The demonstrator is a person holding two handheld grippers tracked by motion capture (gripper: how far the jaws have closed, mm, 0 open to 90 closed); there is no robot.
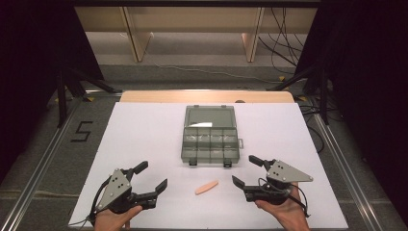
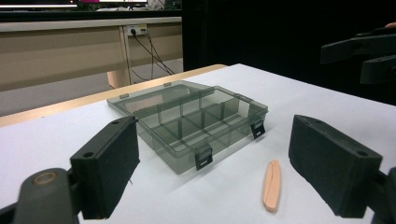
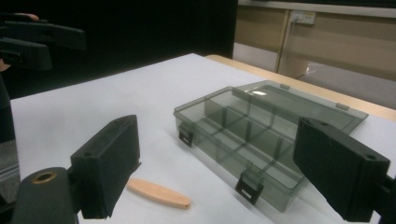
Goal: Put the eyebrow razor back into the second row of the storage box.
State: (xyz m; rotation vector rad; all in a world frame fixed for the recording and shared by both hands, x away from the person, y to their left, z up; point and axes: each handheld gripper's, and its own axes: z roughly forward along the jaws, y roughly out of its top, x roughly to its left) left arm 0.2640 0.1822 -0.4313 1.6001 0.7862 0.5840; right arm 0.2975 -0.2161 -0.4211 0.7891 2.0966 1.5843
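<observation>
I am holding the left claw (image 1: 153, 177) low at the near left of the bench, its jaws standing wide apart and aiming forward and to the right. I am holding the right claw (image 1: 247, 171) at the near right, jaws equally spread, aiming forward and to the left. Both hands are gripping from behind; nothing is sitting between either pair of jaws.

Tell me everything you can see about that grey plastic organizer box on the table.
The organizer box is smoky, see-through plastic, shallow and rectangular, split by dividers into small compartments plus one long one at the far side. All look empty. Its lid appears closed, though the two black latches on the near edge hang down. It lies flat mid-table on the white sheet, touched by neither gripper.
</observation>
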